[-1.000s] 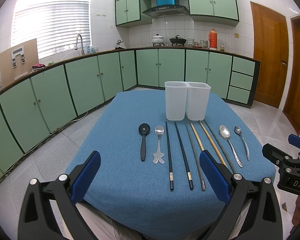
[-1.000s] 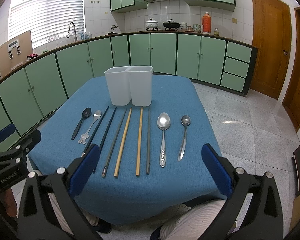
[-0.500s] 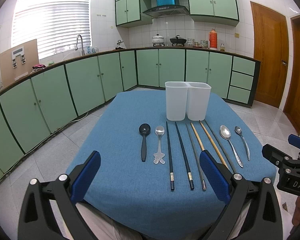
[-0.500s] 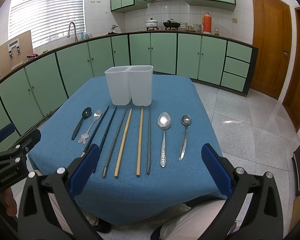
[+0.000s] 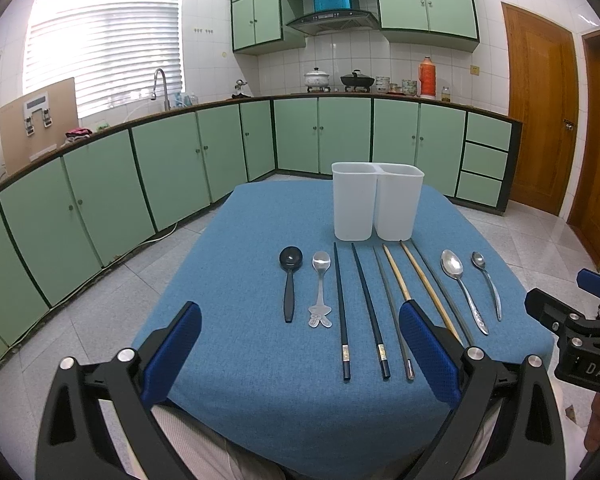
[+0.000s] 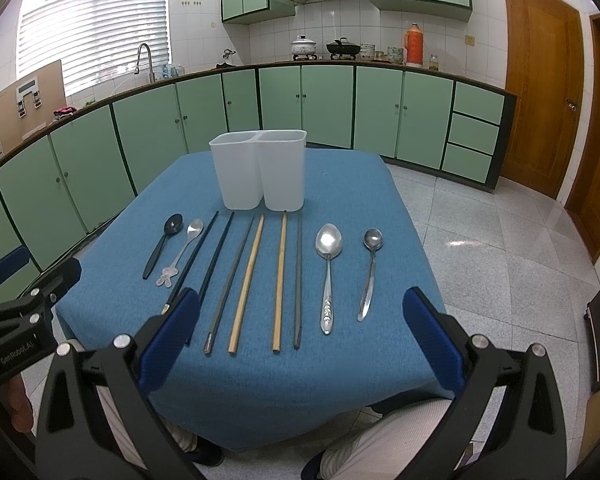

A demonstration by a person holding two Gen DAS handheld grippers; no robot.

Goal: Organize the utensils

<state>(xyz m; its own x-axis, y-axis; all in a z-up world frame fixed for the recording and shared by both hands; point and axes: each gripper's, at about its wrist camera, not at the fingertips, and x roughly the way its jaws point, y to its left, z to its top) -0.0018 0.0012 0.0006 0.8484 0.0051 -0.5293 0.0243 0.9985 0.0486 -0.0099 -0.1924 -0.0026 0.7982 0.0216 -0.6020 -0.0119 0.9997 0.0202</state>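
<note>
A white translucent plastic 2-compartment utensil holder (image 5: pixel 378 200) stands upright toward the far end of the blue cloth-covered tabletop (image 5: pixel 236 320), and nothing shows above its rim. In front of it the utensils lie flat in 1 row, apart from one another, handles toward the person: a black plastic spoon (image 5: pixel 289 280), a small steel spoon with a cartoon-shaped handle end (image 5: pixel 320 284), 2 dark chopsticks with metal bands (image 5: pixel 356 304), 2 grey metal chopsticks (image 6: pixel 298 276), 2 pale wooden chopsticks (image 6: pixel 260 276), a large patterned steel spoon (image 6: pixel 329 264) and a small plain steel spoon (image 6: pixel 370 268).

The left claw (image 5: pixel 300 356), blue-padded, hangs above the near edge with its fingers wide apart, holding nothing. The right claw (image 6: pixel 300 344) is likewise spread and empty.

The left wrist view shows the dark chopsticks' banded ends in full; in the right wrist view a blue pad covers them. There the wooden and grey pairs show end to end, while from the left a pad cuts off their near ends. Each view catches the other claw's body at its edge, with part of a hand below. Striped trousers, probably the person's knees, show under the tabletop.
</note>
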